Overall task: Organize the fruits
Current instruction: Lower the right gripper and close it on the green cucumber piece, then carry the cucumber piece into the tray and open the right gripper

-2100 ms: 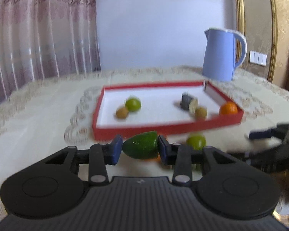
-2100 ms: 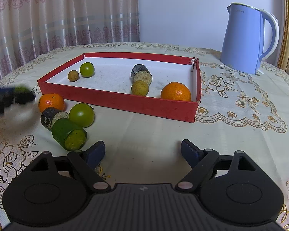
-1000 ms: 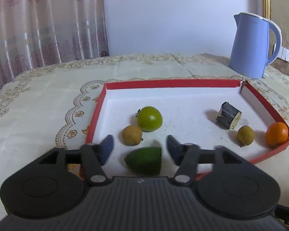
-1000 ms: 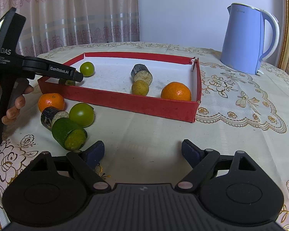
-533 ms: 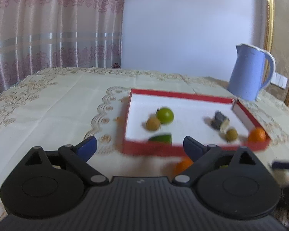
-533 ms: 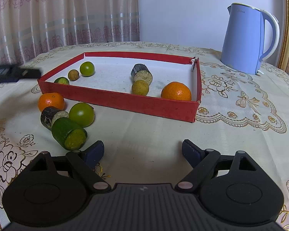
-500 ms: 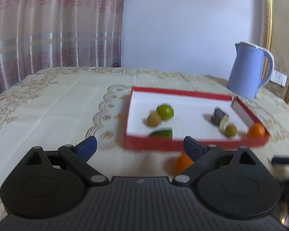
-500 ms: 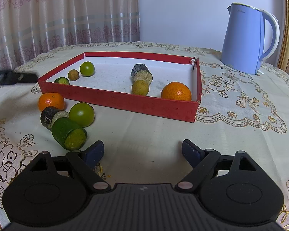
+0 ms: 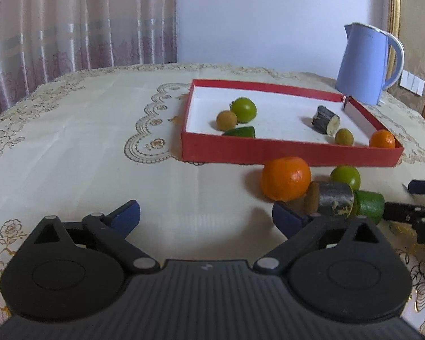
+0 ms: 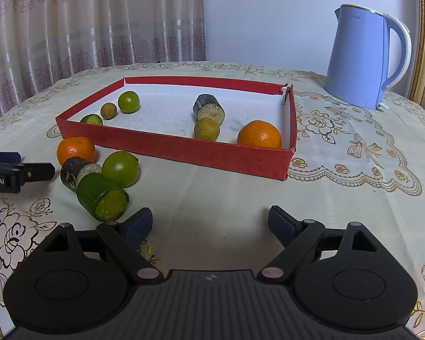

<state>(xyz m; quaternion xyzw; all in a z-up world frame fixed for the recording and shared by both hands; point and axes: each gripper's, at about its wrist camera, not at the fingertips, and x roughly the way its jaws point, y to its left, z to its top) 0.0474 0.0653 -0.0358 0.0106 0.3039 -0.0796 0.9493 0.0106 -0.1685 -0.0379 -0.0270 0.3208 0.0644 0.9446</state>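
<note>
Before the red tray [image 9: 291,153] four pieces lie on the cloth. My left gripper [image 9: 205,215], jaws just opened and empty, has the orange [image 9: 286,178] ahead to its right; my right gripper [image 10: 209,221] is released, beside the green chunk [image 10: 102,198].

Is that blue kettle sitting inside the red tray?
No, the blue kettle stands on the tablecloth beyond the far right corner of the red tray, outside its walls.

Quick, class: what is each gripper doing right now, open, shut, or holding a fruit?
Left gripper: open, holding nothing; its jaws have just been opening, nothing between them.
Right gripper: open, holding nothing.
</note>
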